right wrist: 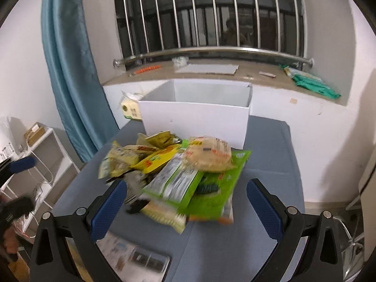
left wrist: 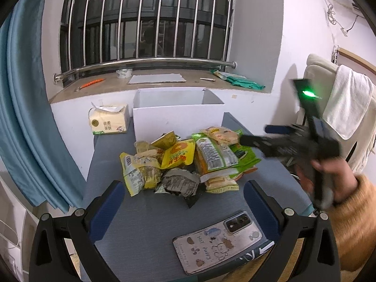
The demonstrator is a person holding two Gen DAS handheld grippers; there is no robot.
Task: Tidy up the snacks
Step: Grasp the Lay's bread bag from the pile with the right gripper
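Crinkly snack packs sat heaped mid-desk before the white box, presumably their destination; your left gripper and right gripper hovered spread, empty.

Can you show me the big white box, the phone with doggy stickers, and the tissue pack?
White cardboard box (left wrist: 177,118), left wrist view, front wall.
Sticker-covered phone (left wrist: 217,244), left wrist view, back cover.
Yellow tissue pack (left wrist: 109,123), left wrist view, printed front.

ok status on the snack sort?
Left gripper open, empty. Right gripper open, empty. Snack pile untouched before white box. Phone near pile.
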